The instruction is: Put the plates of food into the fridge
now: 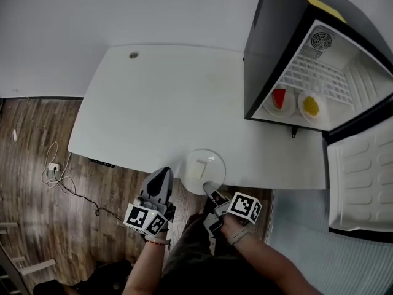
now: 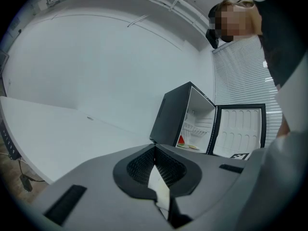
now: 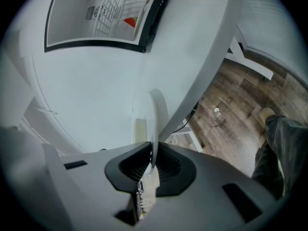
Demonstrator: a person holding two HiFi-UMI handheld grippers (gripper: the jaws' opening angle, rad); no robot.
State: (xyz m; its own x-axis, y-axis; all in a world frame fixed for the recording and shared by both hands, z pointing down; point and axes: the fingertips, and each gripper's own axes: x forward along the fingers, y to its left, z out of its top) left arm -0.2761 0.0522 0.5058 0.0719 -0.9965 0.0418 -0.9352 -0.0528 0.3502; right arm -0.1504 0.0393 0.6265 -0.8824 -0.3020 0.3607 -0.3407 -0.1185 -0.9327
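Note:
A white plate (image 1: 215, 160) carrying a pale slab of food (image 1: 198, 168) rests at the table's front edge, partly overhanging it. My right gripper (image 1: 210, 188) is shut on its near rim; in the right gripper view the thin rim (image 3: 158, 113) runs straight between the pads of my right gripper (image 3: 151, 154). My left gripper (image 1: 163, 173) is shut and holds nothing, just off the table edge left of the plate; its jaws meet at a point (image 2: 154, 150). The open fridge (image 1: 270, 42) holds a plate with a red slice (image 1: 279, 98) and one with yellow food (image 1: 311, 106).
The white table (image 1: 153, 103) stretches from the plate to the fridge at the back right. The fridge door (image 1: 362, 177) hangs open to the right, past the table's end. Cables and a socket strip (image 1: 55, 168) lie on the wooden floor at left.

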